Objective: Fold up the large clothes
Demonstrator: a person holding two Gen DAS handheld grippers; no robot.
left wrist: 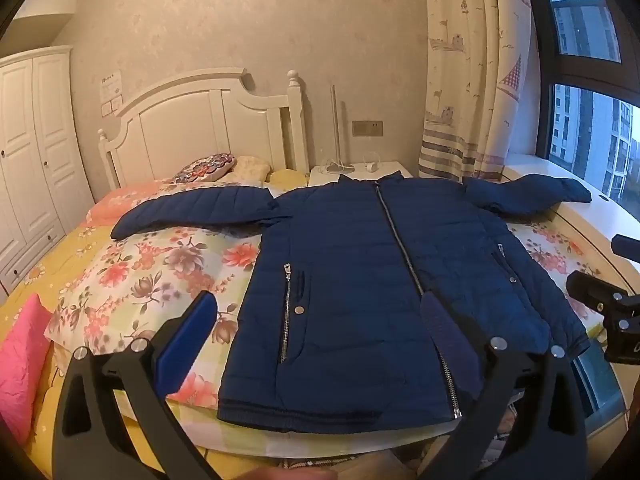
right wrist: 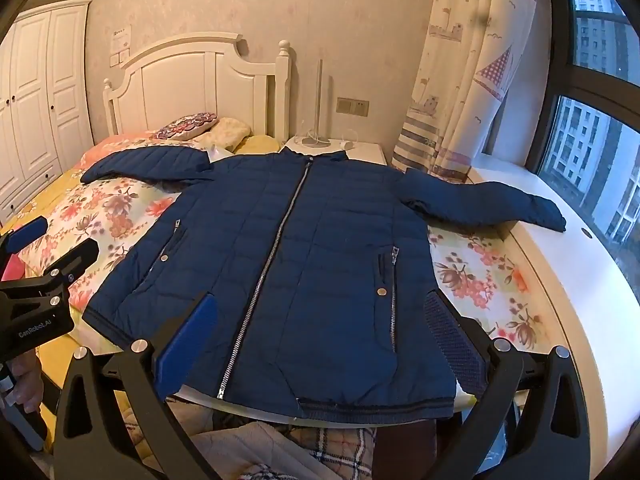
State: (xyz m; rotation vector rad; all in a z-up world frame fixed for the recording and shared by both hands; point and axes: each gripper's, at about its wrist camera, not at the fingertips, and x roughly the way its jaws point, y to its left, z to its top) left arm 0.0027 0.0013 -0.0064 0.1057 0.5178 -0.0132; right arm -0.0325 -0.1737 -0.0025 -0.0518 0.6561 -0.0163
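A navy quilted jacket (left wrist: 352,280) lies flat and zipped on the floral bedspread (left wrist: 168,264), hem nearest me and collar toward the headboard. Both sleeves are spread out sideways; the one on the right (right wrist: 492,204) reaches onto the white window ledge. My left gripper (left wrist: 318,300) hovers open above the hem, left of the zipper, with nothing between its blue pads (left wrist: 200,320). My right gripper (right wrist: 320,298) is open over the jacket's (right wrist: 304,248) lower right half, also holding nothing. Each gripper shows at the edge of the other's view: the right gripper (left wrist: 600,264) and the left gripper (right wrist: 56,240).
A white headboard (left wrist: 200,120) and pillows (left wrist: 208,170) stand at the far end of the bed. A nightstand (left wrist: 360,170), a curtain (left wrist: 468,80) and a window ledge (right wrist: 560,280) are to the right. A wardrobe (left wrist: 28,160) and a pink cushion (left wrist: 20,360) are to the left. Plaid fabric (right wrist: 336,452) lies below the bed's near edge.
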